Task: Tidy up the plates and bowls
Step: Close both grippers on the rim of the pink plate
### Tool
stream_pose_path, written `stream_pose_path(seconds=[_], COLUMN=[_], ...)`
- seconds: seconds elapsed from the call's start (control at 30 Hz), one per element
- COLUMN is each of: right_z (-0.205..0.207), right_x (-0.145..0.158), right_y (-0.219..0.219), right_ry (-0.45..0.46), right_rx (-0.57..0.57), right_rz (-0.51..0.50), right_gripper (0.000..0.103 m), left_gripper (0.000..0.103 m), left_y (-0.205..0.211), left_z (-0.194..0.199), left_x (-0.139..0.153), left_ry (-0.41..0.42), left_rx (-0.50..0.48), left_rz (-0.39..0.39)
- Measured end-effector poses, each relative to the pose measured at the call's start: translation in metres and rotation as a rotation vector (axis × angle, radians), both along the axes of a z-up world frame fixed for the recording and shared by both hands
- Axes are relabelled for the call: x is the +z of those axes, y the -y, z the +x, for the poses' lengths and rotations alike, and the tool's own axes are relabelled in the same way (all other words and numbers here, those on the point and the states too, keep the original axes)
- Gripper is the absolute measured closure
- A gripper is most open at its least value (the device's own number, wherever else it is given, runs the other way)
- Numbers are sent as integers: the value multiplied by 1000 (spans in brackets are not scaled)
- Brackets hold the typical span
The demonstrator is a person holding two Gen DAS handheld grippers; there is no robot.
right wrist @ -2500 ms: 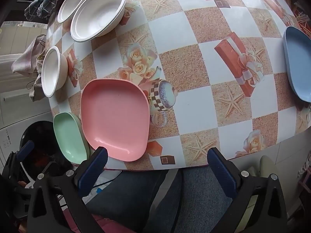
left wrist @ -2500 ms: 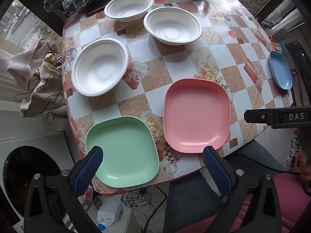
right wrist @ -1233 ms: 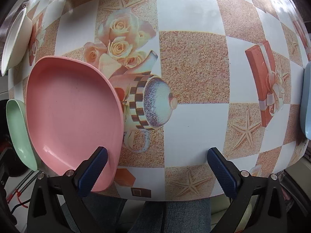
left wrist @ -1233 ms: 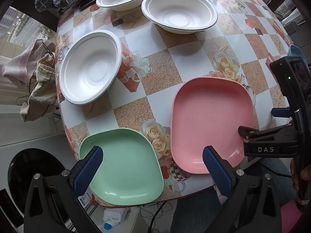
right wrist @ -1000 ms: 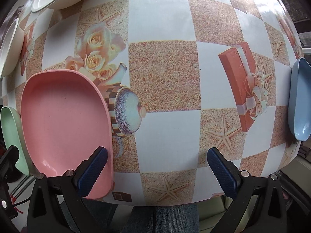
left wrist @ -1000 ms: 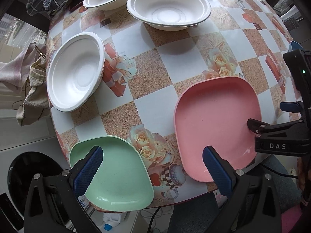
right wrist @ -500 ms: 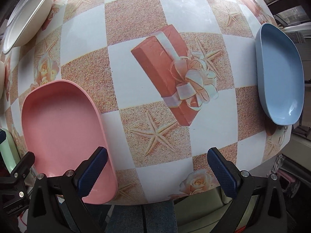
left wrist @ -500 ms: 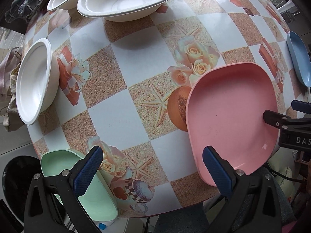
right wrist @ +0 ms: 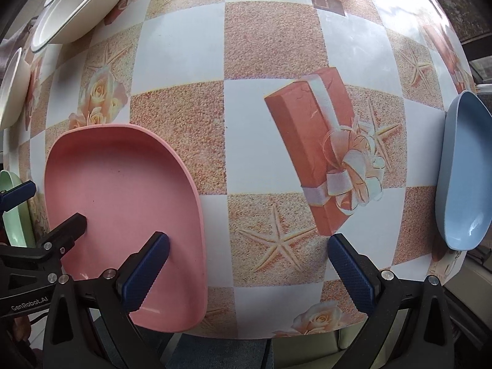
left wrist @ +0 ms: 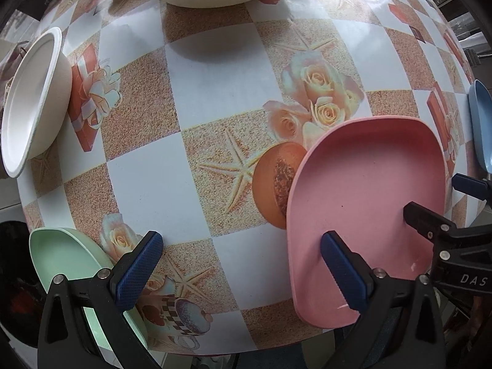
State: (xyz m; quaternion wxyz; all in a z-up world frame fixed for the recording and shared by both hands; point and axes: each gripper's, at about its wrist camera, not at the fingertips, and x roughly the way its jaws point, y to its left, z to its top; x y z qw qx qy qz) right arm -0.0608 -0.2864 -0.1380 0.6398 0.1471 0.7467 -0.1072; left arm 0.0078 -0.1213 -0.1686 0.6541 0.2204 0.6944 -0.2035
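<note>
Pink plate (right wrist: 123,203) at 9 o'clock of right gripper (right wrist: 249,272), nearest; both grippers wide, left gripper (left wrist: 238,272) alongside

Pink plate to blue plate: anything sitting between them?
Nothing. In the right wrist view, only bare patterned tablecloth lies between the pink plate and the blue plate; the gift box there is printed.

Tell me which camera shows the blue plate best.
The right wrist view: the blue plate shows nearly whole at the table's right edge, inside visible. The left wrist view catches only a thin sliver at the frame's right edge.
</note>
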Motion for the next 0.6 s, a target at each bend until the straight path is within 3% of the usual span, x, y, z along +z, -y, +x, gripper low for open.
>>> stream_pose_path(seconds=[0.2, 0.37, 0.6], right_z=[10, -11, -9], right_x=[10, 28, 22], right_y=[3, -2, 0], right_ry=[27, 48, 50], right_rx=[-3, -10, -9], right_rz=[2, -7, -10], right_gripper=[0, 0, 0], left_gripper=[0, 0, 0], left_y=[-9, -20, -16], left_z=[-11, -18, -12], left_x=[-16, 0, 2], left_ry=[-8, -56, -108], left_rx=[26, 39, 64], left_rz=[-11, -14, 11])
